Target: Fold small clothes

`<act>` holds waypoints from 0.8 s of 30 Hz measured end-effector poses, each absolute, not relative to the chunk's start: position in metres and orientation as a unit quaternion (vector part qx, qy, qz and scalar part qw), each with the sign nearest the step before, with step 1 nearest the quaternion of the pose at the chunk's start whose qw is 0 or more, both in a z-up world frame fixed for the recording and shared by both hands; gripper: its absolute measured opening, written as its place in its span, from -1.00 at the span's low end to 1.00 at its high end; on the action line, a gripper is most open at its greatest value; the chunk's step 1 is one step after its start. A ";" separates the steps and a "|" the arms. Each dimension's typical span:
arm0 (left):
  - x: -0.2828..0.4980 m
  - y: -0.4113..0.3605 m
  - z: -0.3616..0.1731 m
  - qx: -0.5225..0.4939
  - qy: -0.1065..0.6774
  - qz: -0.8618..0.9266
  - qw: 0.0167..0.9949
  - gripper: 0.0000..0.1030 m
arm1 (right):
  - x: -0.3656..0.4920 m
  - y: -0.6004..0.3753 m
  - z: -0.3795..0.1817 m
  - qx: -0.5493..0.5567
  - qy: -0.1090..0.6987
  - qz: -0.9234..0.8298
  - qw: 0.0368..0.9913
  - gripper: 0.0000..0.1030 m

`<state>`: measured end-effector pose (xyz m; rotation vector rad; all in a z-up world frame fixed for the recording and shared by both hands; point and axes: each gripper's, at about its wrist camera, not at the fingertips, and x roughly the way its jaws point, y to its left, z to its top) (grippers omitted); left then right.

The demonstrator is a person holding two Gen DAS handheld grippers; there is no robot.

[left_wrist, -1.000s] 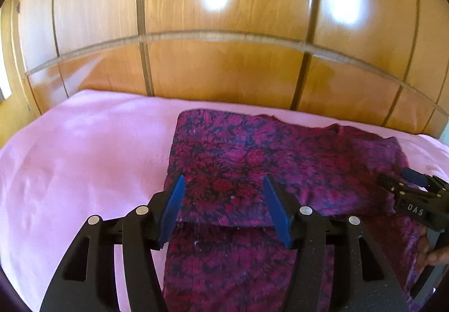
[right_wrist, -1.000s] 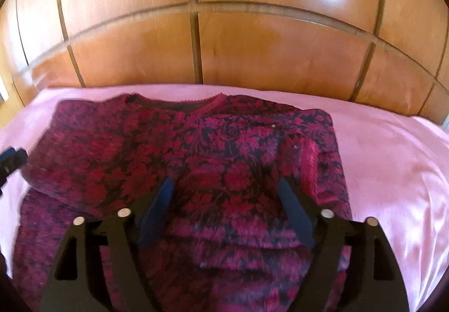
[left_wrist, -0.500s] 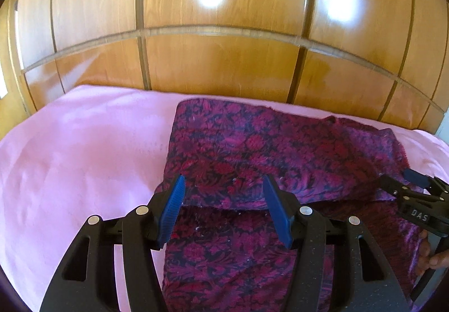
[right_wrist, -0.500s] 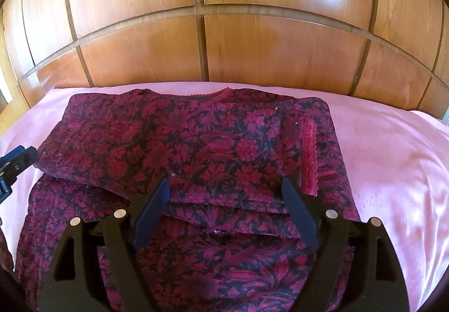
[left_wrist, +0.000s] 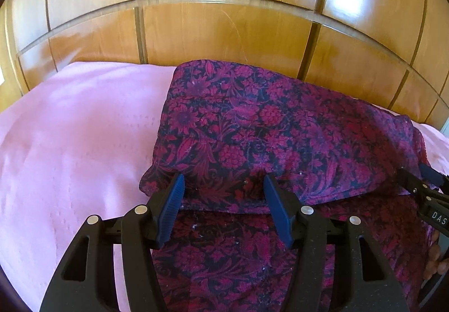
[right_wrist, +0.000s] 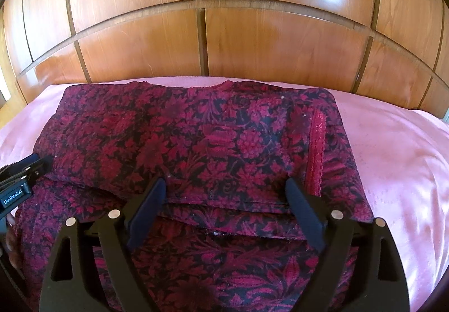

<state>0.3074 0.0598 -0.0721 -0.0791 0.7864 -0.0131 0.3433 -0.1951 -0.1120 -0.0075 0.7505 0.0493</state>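
A dark garment with a red and magenta flower print (left_wrist: 280, 126) lies on a pink sheet, its upper half folded over the lower half. It also shows in the right wrist view (right_wrist: 196, 143), with a red lace trim (right_wrist: 316, 149) on the right. My left gripper (left_wrist: 223, 185) is open, its jaws standing either side of the folded edge near the garment's left side. My right gripper (right_wrist: 226, 191) is open over the folded edge near the right side. Each gripper shows at the edge of the other's view, the right gripper (left_wrist: 421, 188) and the left gripper (right_wrist: 22, 171).
The pink sheet (left_wrist: 70, 143) covers the bed, with bare sheet left of the garment and to its right (right_wrist: 398, 160). A glossy wooden headboard (right_wrist: 224, 39) with panel seams rises just behind the garment's far edge.
Both grippers have drawn back toward the near side and dropped lower. The folded edge now lies between the fingertips rather than under them. The garment has not moved.
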 end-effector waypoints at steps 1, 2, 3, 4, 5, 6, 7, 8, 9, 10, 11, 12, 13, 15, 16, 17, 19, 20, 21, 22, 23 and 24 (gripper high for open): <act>0.305 0.060 -0.069 -0.040 0.383 -0.005 0.923 0.12 | 0.342 -0.194 -0.110 -0.007 0.368 0.023 0.929 0.69; 0.301 0.060 -0.064 -0.042 0.382 -0.004 0.923 0.12 | 0.339 -0.194 -0.105 -0.010 0.371 0.023 0.928 0.69; 0.295 0.060 -0.060 -0.040 0.381 -0.004 0.923 0.19 | 0.336 -0.195 -0.102 -0.008 0.372 0.025 0.928 0.72; 0.290 0.061 -0.057 -0.039 0.381 -0.005 0.924 0.30 | 0.330 -0.196 -0.099 -0.003 0.375 0.028 0.927 0.79; 0.282 0.062 -0.055 -0.038 0.380 -0.004 0.924 0.31 | 0.325 -0.198 -0.098 0.002 0.377 0.031 0.926 0.81; 0.276 0.064 -0.053 -0.038 0.378 -0.004 0.925 0.31 | 0.318 -0.203 -0.097 0.009 0.379 0.034 0.925 0.81; 0.267 0.066 -0.051 -0.039 0.377 -0.004 0.925 0.31 | 0.313 -0.205 -0.097 0.011 0.381 0.033 0.924 0.81; 0.259 0.069 -0.050 -0.041 0.376 -0.003 0.926 0.31 | 0.304 -0.211 -0.099 0.014 0.388 0.032 0.921 0.81; 0.251 0.071 -0.049 -0.042 0.376 0.000 0.926 0.31 | 0.299 -0.215 -0.101 0.016 0.396 0.032 0.918 0.81; 0.242 0.073 -0.048 -0.042 0.375 0.001 0.926 0.31 | 0.294 -0.219 -0.105 0.018 0.407 0.031 0.913 0.81; 0.236 0.075 -0.048 -0.043 0.375 0.002 0.926 0.31 | 0.287 -0.226 -0.111 0.019 0.422 0.027 0.906 0.81; 0.230 0.076 -0.047 -0.043 0.374 0.002 0.926 0.31 | 0.281 -0.231 -0.114 0.019 0.430 0.022 0.902 0.81; 0.221 0.078 -0.046 -0.043 0.373 0.004 0.927 0.31 | 0.274 -0.235 -0.116 0.019 0.434 0.019 0.901 0.81; 0.207 0.080 -0.045 -0.044 0.373 0.004 0.927 0.31 | 0.255 -0.244 -0.118 0.019 0.434 0.019 0.900 0.81; 0.204 0.081 -0.045 -0.044 0.373 0.004 0.927 0.31 | 0.244 -0.247 -0.117 0.017 0.431 0.021 0.902 0.81; 0.200 0.083 -0.045 -0.043 0.374 0.004 0.927 0.31 | 0.238 -0.248 -0.115 0.014 0.428 0.021 0.904 0.81; 0.188 0.084 -0.046 -0.043 0.376 0.002 0.926 0.31 | 0.225 -0.250 -0.113 0.003 0.424 0.014 0.905 0.83; 0.184 0.084 -0.046 -0.043 0.377 0.001 0.925 0.31 | 0.219 -0.253 -0.114 0.007 0.428 0.011 0.904 0.83; 0.179 0.085 -0.047 -0.042 0.377 0.002 0.925 0.31 | 0.214 -0.257 -0.114 0.016 0.428 0.011 0.903 0.83; 0.173 0.086 -0.047 -0.042 0.379 0.001 0.925 0.31 | 0.208 -0.262 -0.114 0.029 0.428 0.009 0.903 0.83; 0.169 0.086 -0.048 -0.043 0.380 0.002 0.924 0.31 | 0.204 -0.266 -0.115 0.037 0.430 0.009 0.902 0.83; 0.165 0.087 -0.049 -0.044 0.381 0.002 0.923 0.31 | 0.198 -0.270 -0.117 0.047 0.432 0.007 0.901 0.83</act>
